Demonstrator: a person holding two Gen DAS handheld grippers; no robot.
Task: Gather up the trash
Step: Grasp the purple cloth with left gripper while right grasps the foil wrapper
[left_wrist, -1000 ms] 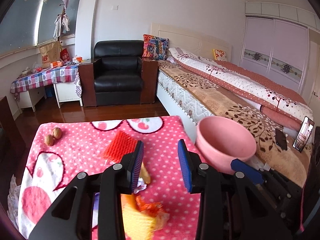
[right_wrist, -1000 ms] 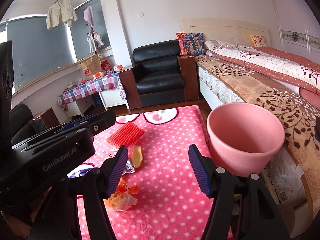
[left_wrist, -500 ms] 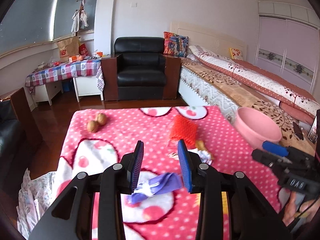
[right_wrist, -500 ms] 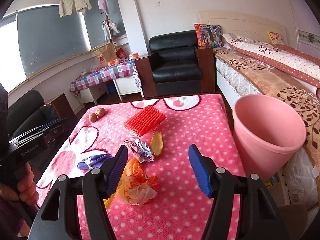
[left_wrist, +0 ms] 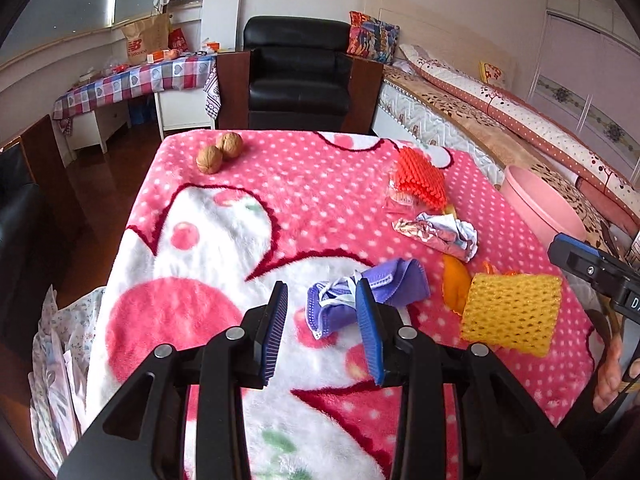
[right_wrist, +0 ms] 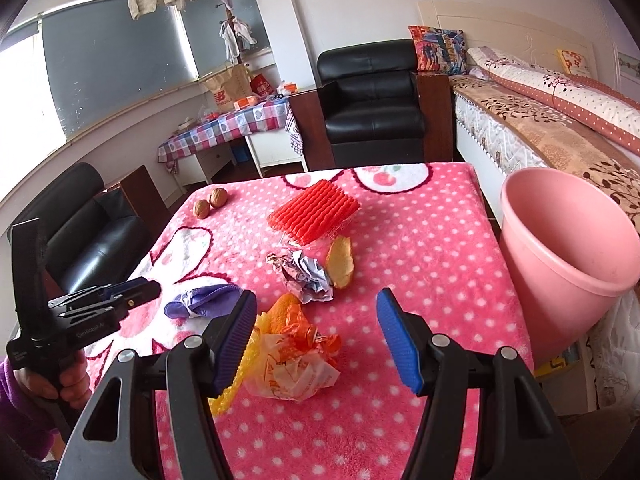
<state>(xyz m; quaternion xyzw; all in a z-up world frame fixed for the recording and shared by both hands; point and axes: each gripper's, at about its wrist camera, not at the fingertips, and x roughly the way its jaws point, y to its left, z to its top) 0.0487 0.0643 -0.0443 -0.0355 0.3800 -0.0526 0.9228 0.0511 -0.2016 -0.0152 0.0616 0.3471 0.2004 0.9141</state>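
Note:
Trash lies on a pink spotted blanket [left_wrist: 280, 200]. A crumpled purple face mask [left_wrist: 396, 284] sits just ahead of my left gripper [left_wrist: 322, 292], which is open; its right finger overlaps the mask's left end. My right gripper [right_wrist: 316, 300] stands open above an orange-and-white plastic bag [right_wrist: 296, 356], with a yellow foam net [right_wrist: 230, 388] beside its left finger. Further off lie a crumpled foil wrapper [right_wrist: 304, 276], a yellowish peel [right_wrist: 340, 260] and a red foam net [right_wrist: 316, 212]. The pink bin [right_wrist: 568, 264] stands off the blanket's right edge.
Two walnuts [left_wrist: 220, 152] rest at the blanket's far left corner. A bed [right_wrist: 560, 128] runs along the right behind the bin. A black armchair [left_wrist: 296, 68] and a checked side table [left_wrist: 132, 84] stand beyond. A hand [right_wrist: 60, 384] holds the left gripper's handle.
My left gripper swung left and sank, from over the yellow net and orange bag to the purple mask. My right gripper dipped toward the table, bringing the orange bag under its fingers.

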